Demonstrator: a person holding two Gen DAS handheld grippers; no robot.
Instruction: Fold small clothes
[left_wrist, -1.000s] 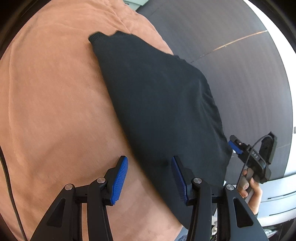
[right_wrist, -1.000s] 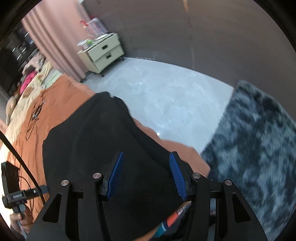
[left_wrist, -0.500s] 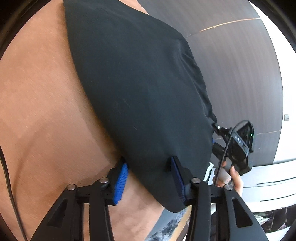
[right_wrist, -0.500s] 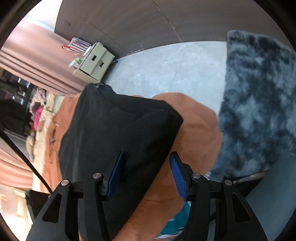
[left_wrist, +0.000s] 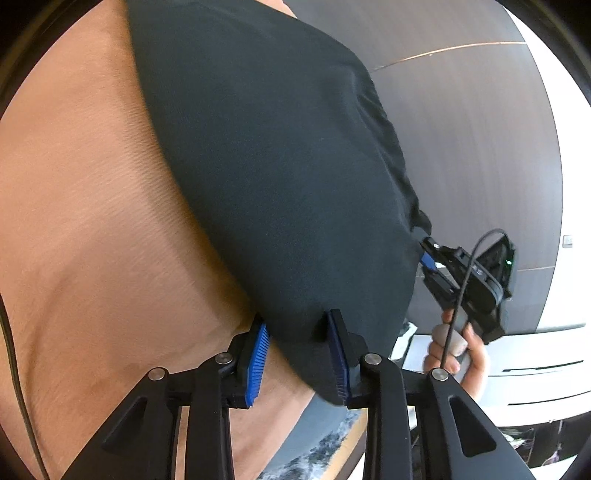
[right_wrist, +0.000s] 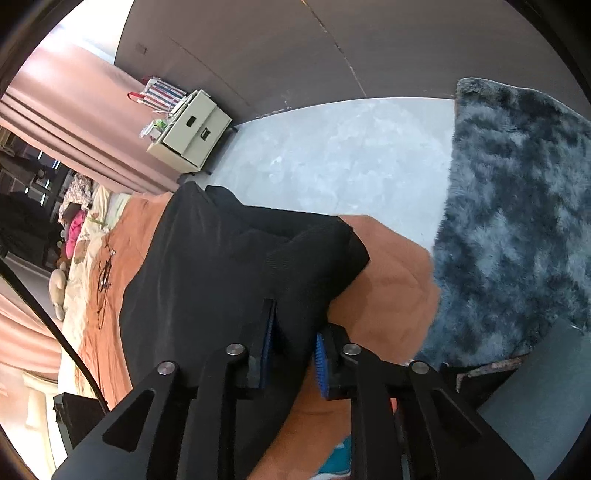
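While each hand-held gripper (left_wrist: 299, 350) (right_wrist: 293, 350) pinches the black garment (left_wrist: 280, 155), only right view shows grey rug (right_wrist: 517, 206), cream cabinet (right_wrist: 192, 136).

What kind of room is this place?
Probably a bedroom: the black garment lies on a bed with an orange-brown cover, a small drawer cabinet stands by pink curtains, and a shaggy grey rug covers the floor.

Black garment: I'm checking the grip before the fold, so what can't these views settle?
- Left wrist: black garment cut off by the top edge; type unclear.
- Left gripper: cloth covers the fingers' tips.
- Right gripper: cloth hides the fingers' contact.
- Orange blanket beneath the garment is hidden.
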